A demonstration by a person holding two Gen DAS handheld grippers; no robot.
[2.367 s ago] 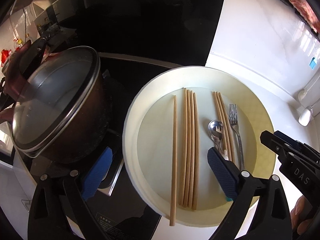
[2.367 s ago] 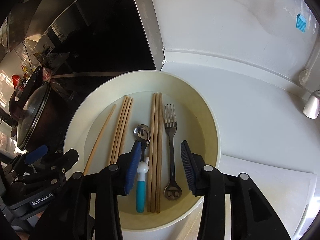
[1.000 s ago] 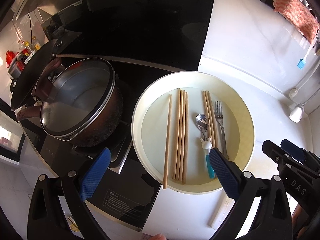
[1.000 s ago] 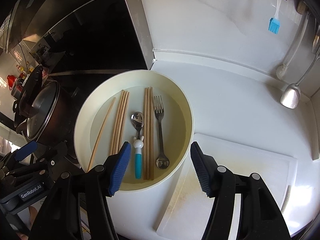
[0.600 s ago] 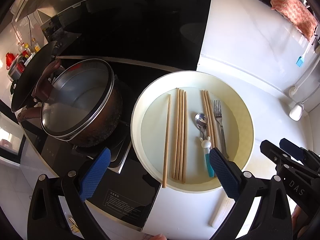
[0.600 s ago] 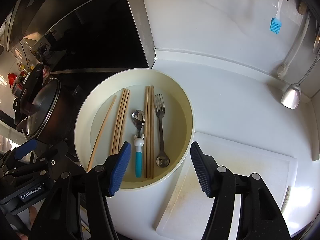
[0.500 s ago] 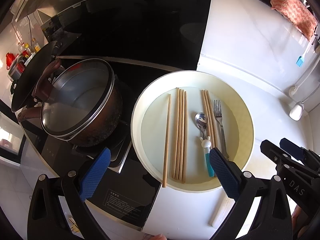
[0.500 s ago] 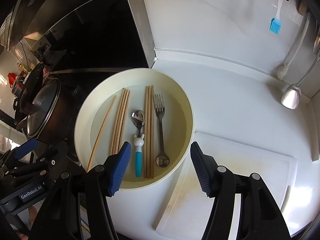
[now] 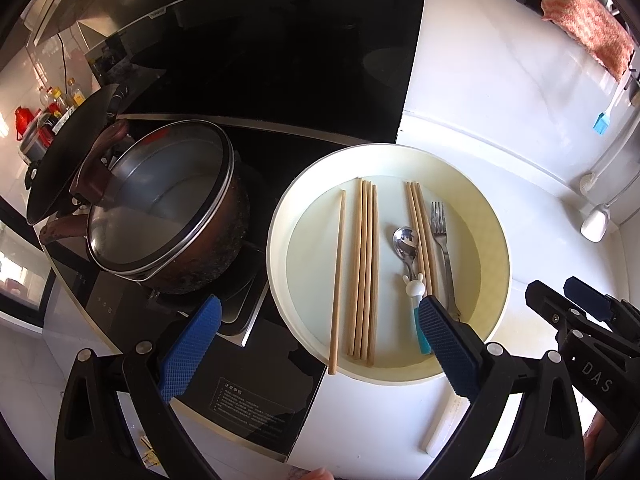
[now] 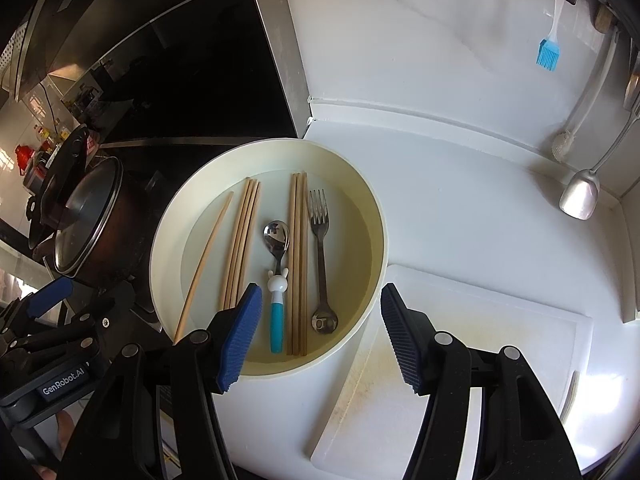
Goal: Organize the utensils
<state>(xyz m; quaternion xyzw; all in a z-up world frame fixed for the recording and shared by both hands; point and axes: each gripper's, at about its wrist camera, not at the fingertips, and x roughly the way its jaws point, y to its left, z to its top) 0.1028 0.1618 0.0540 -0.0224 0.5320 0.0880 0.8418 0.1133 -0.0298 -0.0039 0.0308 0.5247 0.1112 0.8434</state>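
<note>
- Hovering my left gripper [image 9: 316, 348] and right gripper [image 10: 320, 336], both open and empty, at frame bottom.
- Chopsticks [image 10: 298, 260], spoon [image 10: 277, 264], fork [image 10: 320, 256] lie in the cream basin [image 10: 374, 280], frame centre.

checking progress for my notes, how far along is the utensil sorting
Looks nearly done: in the round cream basin the wooden chopsticks, the blue-handled spoon and the metal fork lie parallel. Nothing is in hand; the left gripper and right gripper hover open. Possibly left: the single chopstick lying slanted, apart.
</note>
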